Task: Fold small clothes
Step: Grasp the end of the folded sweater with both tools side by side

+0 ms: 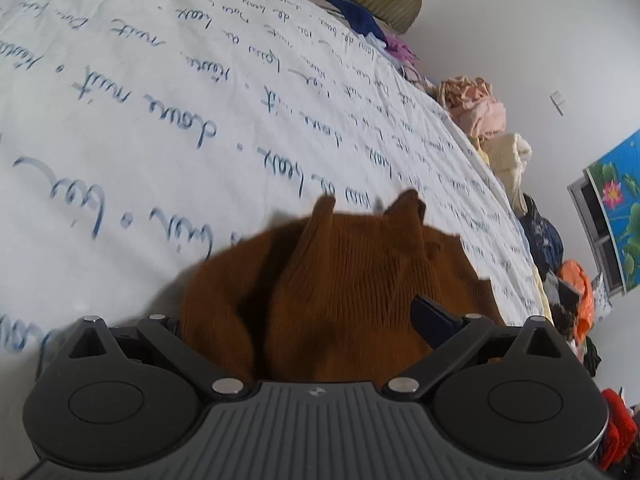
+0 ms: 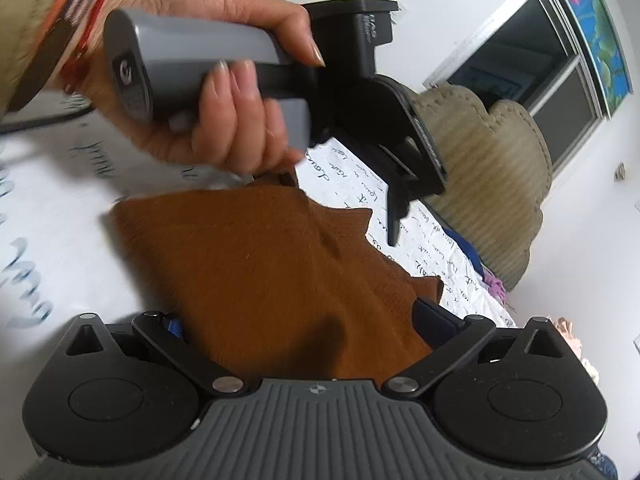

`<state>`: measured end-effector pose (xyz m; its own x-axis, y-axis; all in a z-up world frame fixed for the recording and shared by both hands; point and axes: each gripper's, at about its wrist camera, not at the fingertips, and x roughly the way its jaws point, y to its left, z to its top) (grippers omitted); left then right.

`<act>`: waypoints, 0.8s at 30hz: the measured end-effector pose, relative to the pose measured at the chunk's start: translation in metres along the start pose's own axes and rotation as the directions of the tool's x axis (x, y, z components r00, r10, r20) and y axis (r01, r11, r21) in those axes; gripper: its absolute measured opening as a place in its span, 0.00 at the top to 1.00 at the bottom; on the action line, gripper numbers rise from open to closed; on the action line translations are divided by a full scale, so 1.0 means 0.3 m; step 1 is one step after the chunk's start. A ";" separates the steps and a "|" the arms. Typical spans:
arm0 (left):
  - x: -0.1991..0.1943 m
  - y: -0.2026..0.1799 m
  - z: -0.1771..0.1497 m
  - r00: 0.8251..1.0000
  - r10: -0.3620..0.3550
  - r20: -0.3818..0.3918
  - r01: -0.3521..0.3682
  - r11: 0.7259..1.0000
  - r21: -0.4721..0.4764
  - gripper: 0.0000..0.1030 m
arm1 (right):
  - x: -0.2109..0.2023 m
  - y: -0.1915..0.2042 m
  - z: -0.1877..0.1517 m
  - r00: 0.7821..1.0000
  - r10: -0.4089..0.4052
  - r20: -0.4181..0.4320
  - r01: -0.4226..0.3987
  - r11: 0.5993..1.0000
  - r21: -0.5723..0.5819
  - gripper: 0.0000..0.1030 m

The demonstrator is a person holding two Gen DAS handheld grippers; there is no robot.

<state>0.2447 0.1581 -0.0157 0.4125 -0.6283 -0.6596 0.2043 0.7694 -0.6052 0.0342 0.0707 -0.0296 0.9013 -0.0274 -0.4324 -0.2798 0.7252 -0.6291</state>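
Up close, a brown ribbed top (image 1: pixel 344 280) fills the space between the fingers of the left gripper (image 1: pixel 320 320). Its right blue pad (image 1: pixel 434 316) presses against the knit, while the left pad is hidden by cloth; the fingers stand fairly wide apart with the fabric bunched between them, though I cannot tell whether they actually pinch it. The right gripper (image 2: pixel 304 320) looks much the same in its own view: fingers spread, the top (image 2: pixel 260 264) heaped between them, grip unclear. The top lies on a white bedsheet (image 1: pixel 140 100) printed with blue handwriting, near the bed's edge. In the right wrist view, a hand (image 2: pixel 224 92) holds the other gripper's grey handle above the top. Crumpled clothes (image 1: pixel 476 108) line the bed's far edge by the wall.
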 end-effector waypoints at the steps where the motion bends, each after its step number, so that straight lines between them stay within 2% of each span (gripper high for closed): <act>1: 0.009 -0.007 0.005 1.000 0.019 0.013 -0.019 1.000 0.008 0.09 | 0.014 -0.001 0.008 1.000 0.005 -0.001 -0.005 1.000 0.008 0.08; 2: 0.019 -0.018 0.011 0.999 0.049 0.023 -0.049 0.999 0.021 0.25 | 0.019 0.011 0.017 1.000 0.010 0.002 -0.010 1.000 0.008 0.17; 3: 0.026 -0.029 0.016 0.995 0.090 0.032 -0.091 0.995 0.037 0.50 | 0.024 0.017 0.025 1.000 0.014 0.005 -0.014 1.000 0.003 0.30; 4: 0.036 -0.036 0.024 0.990 0.140 0.036 -0.142 0.989 0.052 0.62 | 0.026 0.030 0.029 1.000 0.021 0.009 -0.021 1.000 -0.006 0.37; 6: 0.044 -0.042 0.031 0.985 0.170 0.030 -0.171 0.983 0.060 0.79 | 0.040 0.047 0.030 0.999 0.047 0.012 -0.046 0.999 -0.028 0.68; 7: 0.039 -0.041 0.030 0.986 0.167 0.031 -0.168 0.984 0.054 0.83 | 0.034 0.054 0.026 0.999 0.053 0.013 -0.052 0.998 -0.034 0.71; 9: 0.025 -0.056 0.026 0.984 0.175 0.039 -0.177 0.983 0.050 0.86 | 0.024 0.062 0.020 0.998 0.050 0.035 -0.048 0.998 -0.047 0.83; 15: -0.021 -0.188 0.003 0.955 0.276 0.110 -0.290 0.946 0.144 0.87 | -0.043 -0.027 0.004 0.992 0.085 0.096 -0.092 0.994 0.063 0.86; 18: -0.041 -0.273 -0.002 0.936 0.319 0.149 -0.344 0.919 0.190 0.87 | -0.101 -0.070 -0.014 0.989 0.070 0.128 -0.084 0.991 0.107 0.86; 24: -0.064 -0.426 -0.013 0.911 0.362 0.198 -0.406 0.874 0.266 0.87 | -0.180 -0.158 -0.064 0.986 0.038 0.160 -0.066 0.983 0.172 0.86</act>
<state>0.2072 0.0715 0.0724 0.6257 -0.2708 -0.7316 0.2475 0.9583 -0.1430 -0.0075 0.0245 0.0113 0.9313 0.1111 -0.3469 -0.2777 0.8329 -0.4787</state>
